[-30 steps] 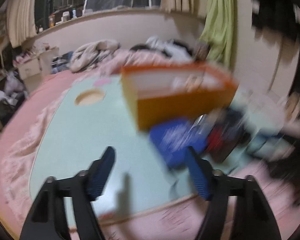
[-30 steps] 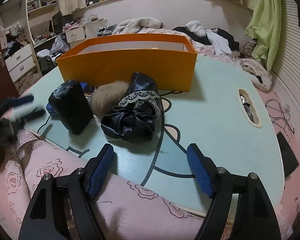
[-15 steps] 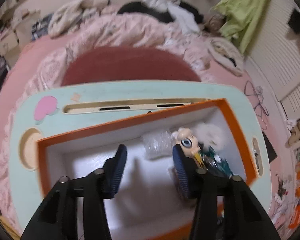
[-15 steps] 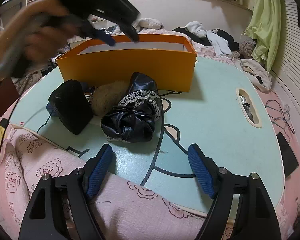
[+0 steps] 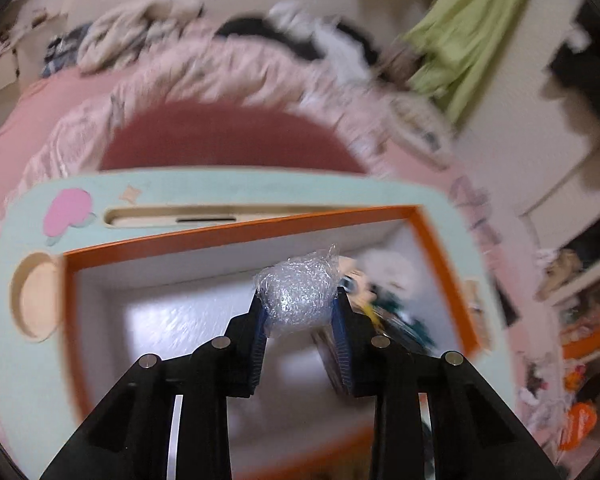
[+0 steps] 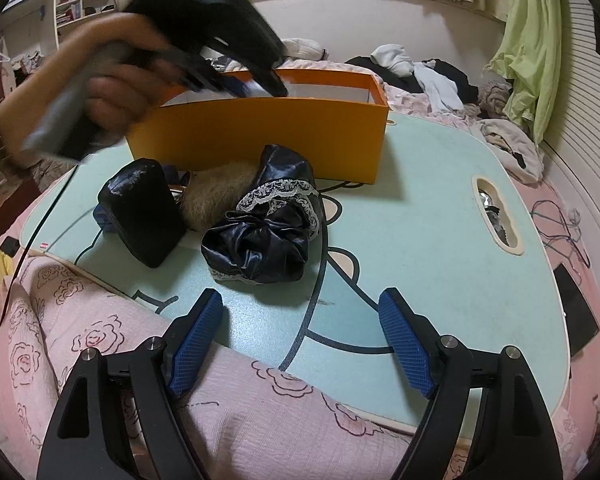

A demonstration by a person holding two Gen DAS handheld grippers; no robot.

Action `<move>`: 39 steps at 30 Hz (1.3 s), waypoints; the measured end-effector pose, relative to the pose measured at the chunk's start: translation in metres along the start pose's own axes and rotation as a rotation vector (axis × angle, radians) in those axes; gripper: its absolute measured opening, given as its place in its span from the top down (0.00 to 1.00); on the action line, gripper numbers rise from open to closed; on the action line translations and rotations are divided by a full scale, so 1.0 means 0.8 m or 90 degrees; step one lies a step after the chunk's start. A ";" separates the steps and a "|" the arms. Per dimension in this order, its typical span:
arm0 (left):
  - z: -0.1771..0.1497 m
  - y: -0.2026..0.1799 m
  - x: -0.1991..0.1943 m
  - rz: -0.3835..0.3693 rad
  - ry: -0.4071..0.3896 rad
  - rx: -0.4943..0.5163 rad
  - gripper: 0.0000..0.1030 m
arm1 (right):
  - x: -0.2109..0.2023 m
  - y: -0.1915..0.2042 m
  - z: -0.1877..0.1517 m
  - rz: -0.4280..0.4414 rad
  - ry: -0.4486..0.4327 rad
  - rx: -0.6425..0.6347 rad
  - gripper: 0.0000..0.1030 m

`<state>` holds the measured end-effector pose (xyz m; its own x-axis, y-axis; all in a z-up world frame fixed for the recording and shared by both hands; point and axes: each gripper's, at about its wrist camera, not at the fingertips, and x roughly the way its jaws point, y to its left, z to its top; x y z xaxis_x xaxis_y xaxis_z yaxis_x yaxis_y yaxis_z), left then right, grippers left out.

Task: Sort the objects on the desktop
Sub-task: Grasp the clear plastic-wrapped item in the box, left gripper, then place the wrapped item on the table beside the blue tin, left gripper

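Step in hand, as I read it: L gripper (image 5: 300, 312) is over the orange box (image 6: 260, 132), its pads clamped on a crumpled wad of clear plastic wrap (image 5: 298, 300), so either a drop-in or a pick-out; can't tell which. Wad sits between the tips, above the white box floor, w/ a doll-like toy (image 5: 352, 280) and other blurred bits at the box's right end. If it's a drop, next move needs only the jaws let apart w/ the wad clear of the walls. Left to right on the mint lap table (image 6: 420, 240): black pouch (image 6: 144, 212) at near left, tan fur ball (image 6: 216, 196) just beside it, then black lace-trimmed satin bundle (image 6: 268, 232) touching the fur, all in front of the box; these look unsorted. R gripper (image 6: 302, 344) hovers at the near edge, jaws apart, nothing between them, satin bundle closest for a grab. Table rests on a pink rose-print quilt (image 6: 100, 336); messy bedroom behind, clothes heaped on the bed, green cloth (image 6: 532, 48) hanging far right.
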<state>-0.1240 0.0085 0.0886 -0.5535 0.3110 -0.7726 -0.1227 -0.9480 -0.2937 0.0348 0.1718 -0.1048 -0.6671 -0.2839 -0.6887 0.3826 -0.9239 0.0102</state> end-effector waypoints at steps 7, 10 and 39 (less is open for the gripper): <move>-0.082 0.003 -0.079 -0.059 -0.034 0.058 0.71 | -0.001 0.001 -0.002 0.001 0.001 0.000 0.22; -0.092 0.000 -0.073 -0.052 -0.051 0.075 0.46 | -0.002 -0.001 -0.001 0.000 0.001 -0.001 0.22; -0.240 0.055 -0.073 0.155 -0.134 0.140 0.00 | -0.009 -0.004 -0.003 -0.003 0.005 -0.002 0.20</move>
<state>0.0608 -0.0384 0.0126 -0.7424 0.0759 -0.6656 -0.1281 -0.9913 0.0298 0.0399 0.1773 -0.1022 -0.6642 -0.2780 -0.6939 0.3818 -0.9242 0.0048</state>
